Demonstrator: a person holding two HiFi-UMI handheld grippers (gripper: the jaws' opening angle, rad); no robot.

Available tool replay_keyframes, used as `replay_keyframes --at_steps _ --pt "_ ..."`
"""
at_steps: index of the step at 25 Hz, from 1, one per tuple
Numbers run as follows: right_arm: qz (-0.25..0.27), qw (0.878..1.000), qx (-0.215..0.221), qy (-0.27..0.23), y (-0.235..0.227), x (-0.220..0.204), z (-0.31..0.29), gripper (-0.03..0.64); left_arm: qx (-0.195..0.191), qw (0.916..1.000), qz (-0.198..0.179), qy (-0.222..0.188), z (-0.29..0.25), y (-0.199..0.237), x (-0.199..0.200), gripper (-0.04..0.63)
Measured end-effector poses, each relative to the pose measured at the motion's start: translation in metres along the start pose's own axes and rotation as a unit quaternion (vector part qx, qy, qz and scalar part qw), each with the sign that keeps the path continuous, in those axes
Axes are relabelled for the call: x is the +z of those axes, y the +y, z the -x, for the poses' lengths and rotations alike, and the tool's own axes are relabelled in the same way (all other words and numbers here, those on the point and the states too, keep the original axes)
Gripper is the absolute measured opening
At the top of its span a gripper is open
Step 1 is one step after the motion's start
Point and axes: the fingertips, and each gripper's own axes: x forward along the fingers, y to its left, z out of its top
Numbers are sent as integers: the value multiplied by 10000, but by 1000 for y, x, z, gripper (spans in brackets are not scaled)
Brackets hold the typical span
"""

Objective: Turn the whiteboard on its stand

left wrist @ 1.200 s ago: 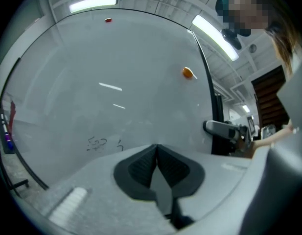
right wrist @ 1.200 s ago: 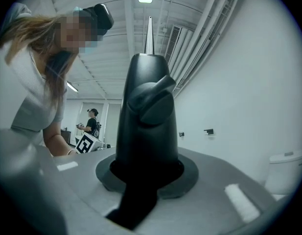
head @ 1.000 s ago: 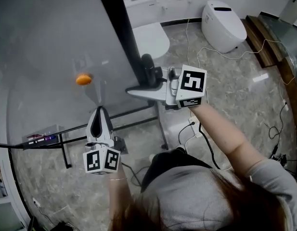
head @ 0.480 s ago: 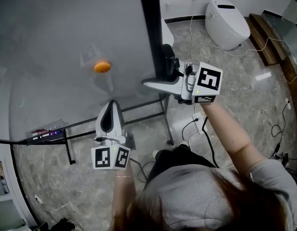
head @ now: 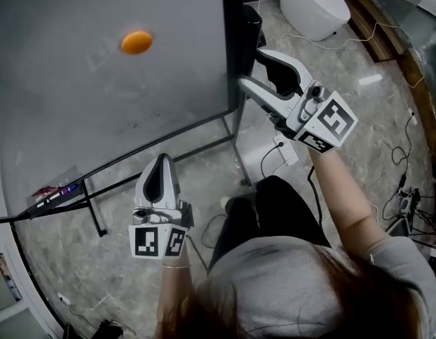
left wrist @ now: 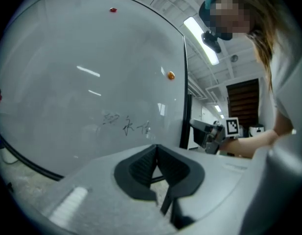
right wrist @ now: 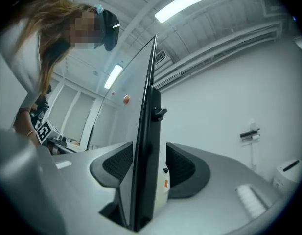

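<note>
The whiteboard (head: 97,83) is a large grey panel with a black frame edge (head: 232,41), an orange magnet (head: 136,42) and faint writing (left wrist: 126,126). My right gripper (head: 254,68) straddles that edge at the board's right side. Its jaws have just been opening, and the edge (right wrist: 146,131) stands between the pads with a gap at the right pad. My left gripper (head: 160,162) hovers in front of the board's lower part, apart from it. It is shut (left wrist: 156,148) with nothing in it.
The board's black stand legs (head: 235,147) run down to the marble floor, with a tray rail (head: 51,193) at the lower left. A white appliance (head: 313,6), wooden steps (head: 373,20) and cables with a power strip (head: 285,150) lie on the right. A clamp knob (right wrist: 159,112) sticks out of the stand.
The board's right edge has swung to stand more upright in the head view. My right gripper went with it, turned to point up-left, and its jaws spread. The left gripper shifted slightly lower.
</note>
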Motion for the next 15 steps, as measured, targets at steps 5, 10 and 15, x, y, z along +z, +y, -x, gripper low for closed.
replay_keyframes --at_steps 5,10,15 --pt "-386 9967 -604 -382 28 14 73 122 -124 9998 -106 94 25 -22 -11 2" --pt "-449 9962 -457 -588 60 31 99 -5 -191 9996 -187 78 43 -57 -16 2" --pt "-170 9990 19 -404 119 51 100 -5 -95 9994 -334 43 63 -102 -19 2"
